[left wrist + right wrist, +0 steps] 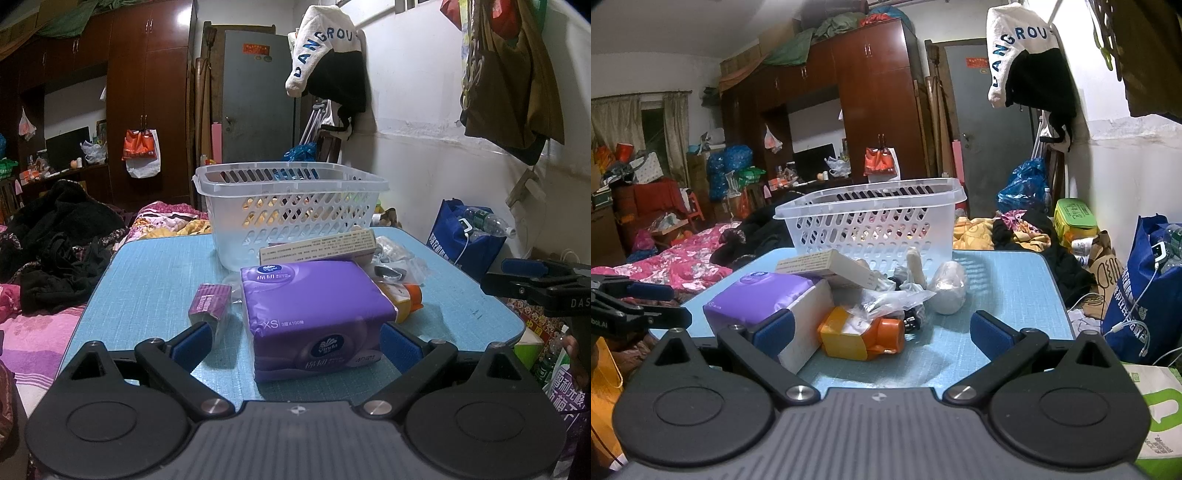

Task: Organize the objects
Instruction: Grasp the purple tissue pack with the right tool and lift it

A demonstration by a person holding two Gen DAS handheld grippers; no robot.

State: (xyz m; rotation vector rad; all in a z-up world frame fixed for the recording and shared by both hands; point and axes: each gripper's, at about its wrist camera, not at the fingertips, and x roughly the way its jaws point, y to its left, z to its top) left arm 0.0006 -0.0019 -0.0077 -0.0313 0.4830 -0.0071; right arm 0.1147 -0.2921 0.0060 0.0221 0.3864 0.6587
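Left gripper [295,341] jaws spread, straddling tissue pack [314,314] on table [147,280]. Right gripper [882,332] jaws spread, empty, near orange bottle [860,338]. Risk: pack soft, squashes or slips; lifting topples box [317,245] leaning behind it. Basket [288,206] empty.

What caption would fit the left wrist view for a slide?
Open left gripper straddles the purple tissue pack on the blue table, white basket behind.
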